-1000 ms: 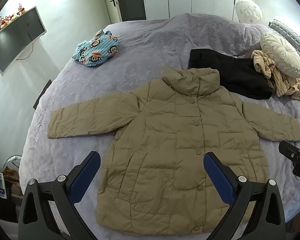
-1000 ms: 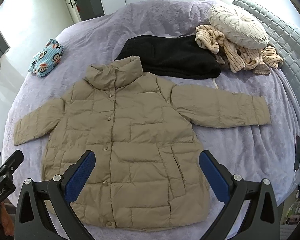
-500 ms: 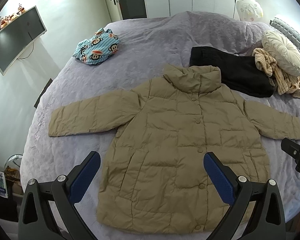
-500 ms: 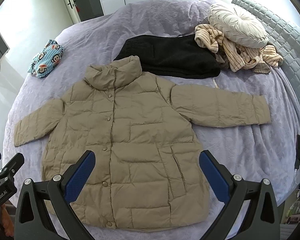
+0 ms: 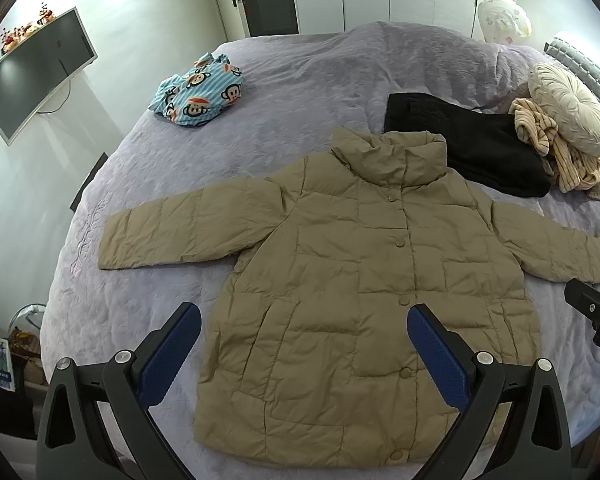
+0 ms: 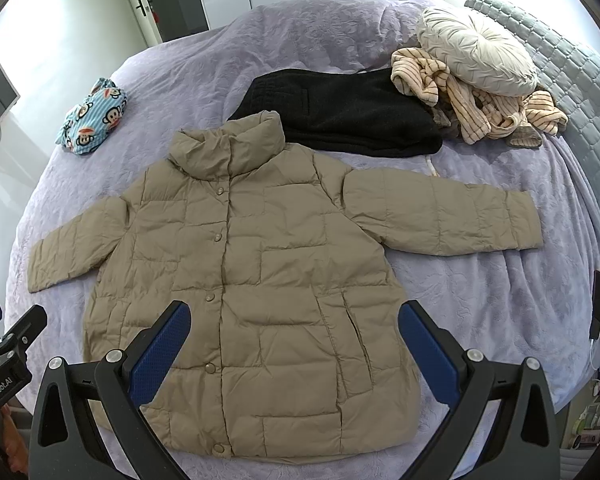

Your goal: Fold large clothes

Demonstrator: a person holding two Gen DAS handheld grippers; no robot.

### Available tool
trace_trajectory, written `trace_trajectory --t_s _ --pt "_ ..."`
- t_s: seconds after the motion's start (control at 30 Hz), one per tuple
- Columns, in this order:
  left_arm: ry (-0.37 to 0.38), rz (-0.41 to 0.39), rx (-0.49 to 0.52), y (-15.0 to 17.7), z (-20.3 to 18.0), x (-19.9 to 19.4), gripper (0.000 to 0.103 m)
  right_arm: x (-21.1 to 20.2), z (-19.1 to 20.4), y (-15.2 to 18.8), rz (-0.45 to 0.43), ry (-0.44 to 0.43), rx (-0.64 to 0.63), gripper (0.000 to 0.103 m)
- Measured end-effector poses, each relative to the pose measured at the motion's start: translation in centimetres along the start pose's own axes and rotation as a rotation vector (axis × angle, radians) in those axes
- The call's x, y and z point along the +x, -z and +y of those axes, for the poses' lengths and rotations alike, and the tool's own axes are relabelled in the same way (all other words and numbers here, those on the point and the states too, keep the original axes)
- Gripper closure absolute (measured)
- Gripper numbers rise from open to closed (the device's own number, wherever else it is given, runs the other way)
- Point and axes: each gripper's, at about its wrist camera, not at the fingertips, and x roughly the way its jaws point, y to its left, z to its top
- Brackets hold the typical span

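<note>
Where lilac bed (image 5: pixel 320 80) fills room, jacket (image 5: pixel 360 288) flat

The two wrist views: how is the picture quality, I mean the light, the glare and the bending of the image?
Left wrist view: sharp, evenly lit; strong fisheye curves the bed and darkens the corners; the khaki jacket shows clear quilting. Right wrist view: equally sharp and curved; window glare washes out the top right near the round cushion; the black garment keeps little detail.

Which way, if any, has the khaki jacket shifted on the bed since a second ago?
No. The khaki jacket keeps its place: collar still overlapping the black garment's near left corner.
</note>
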Motion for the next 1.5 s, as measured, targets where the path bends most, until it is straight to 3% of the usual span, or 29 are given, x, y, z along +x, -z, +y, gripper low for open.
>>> trace_trajectory --t_s 1.5 --pt "-0.001 0.027 -0.015 0.62 0.64 0.77 0.0 0.18 0.01 0.03 0.003 -0.002 0.002 0.0"
